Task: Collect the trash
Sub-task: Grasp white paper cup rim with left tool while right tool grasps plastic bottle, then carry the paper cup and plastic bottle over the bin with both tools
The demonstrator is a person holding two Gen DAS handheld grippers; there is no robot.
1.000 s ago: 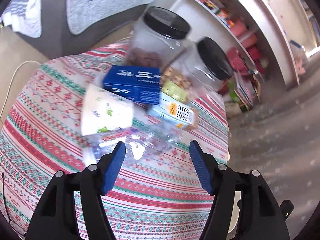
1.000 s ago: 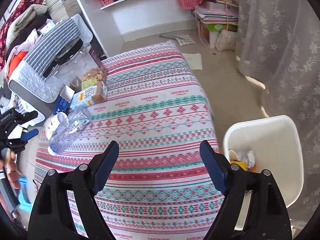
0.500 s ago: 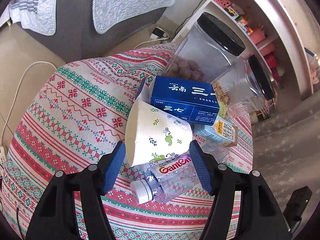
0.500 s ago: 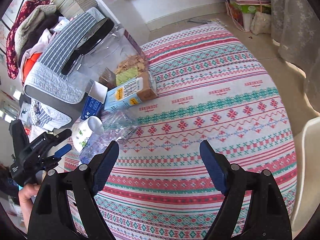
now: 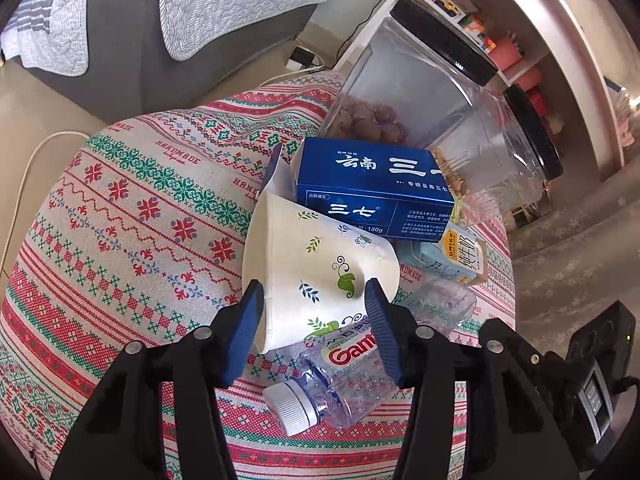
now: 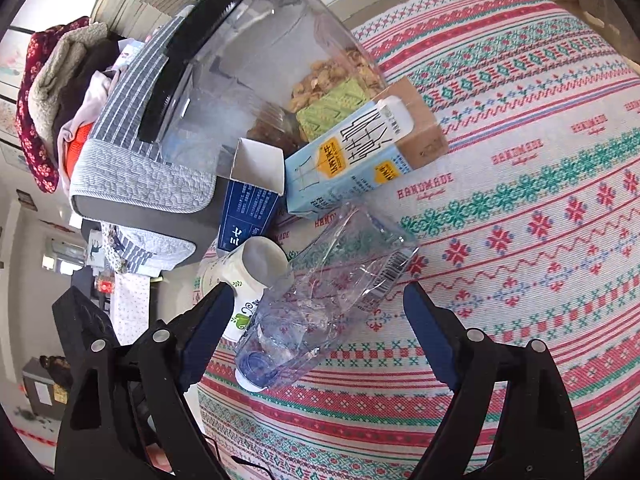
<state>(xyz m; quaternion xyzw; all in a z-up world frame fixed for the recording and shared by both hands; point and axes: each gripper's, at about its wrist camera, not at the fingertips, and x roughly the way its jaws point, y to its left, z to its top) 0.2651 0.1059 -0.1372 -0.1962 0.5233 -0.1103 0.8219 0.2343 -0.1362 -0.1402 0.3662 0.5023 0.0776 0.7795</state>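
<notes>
**Two grippers close in on the trash pile**

While the left gripper straddles the paper cup, its jaws have just been closing, and the blue pads now sit at the cup's flanks, apparently touching; whether they yet press firmly cannot be told. The cup lies on its side, mouth away from the pile, so a sideways pinch suits it. Just under it rests the crushed plastic bottle, capped end toward the tabletop's near edge. The right gripper hovers over that bottle with its jaws spread wide and holding nothing, probably lined up to take it once the cup is lifted clear. Beyond these, the blue carton leans against the cup, and the milk carton lies beside it. Farthest back stand two clear jars of snacks with black lids, likely not trash.
</notes>
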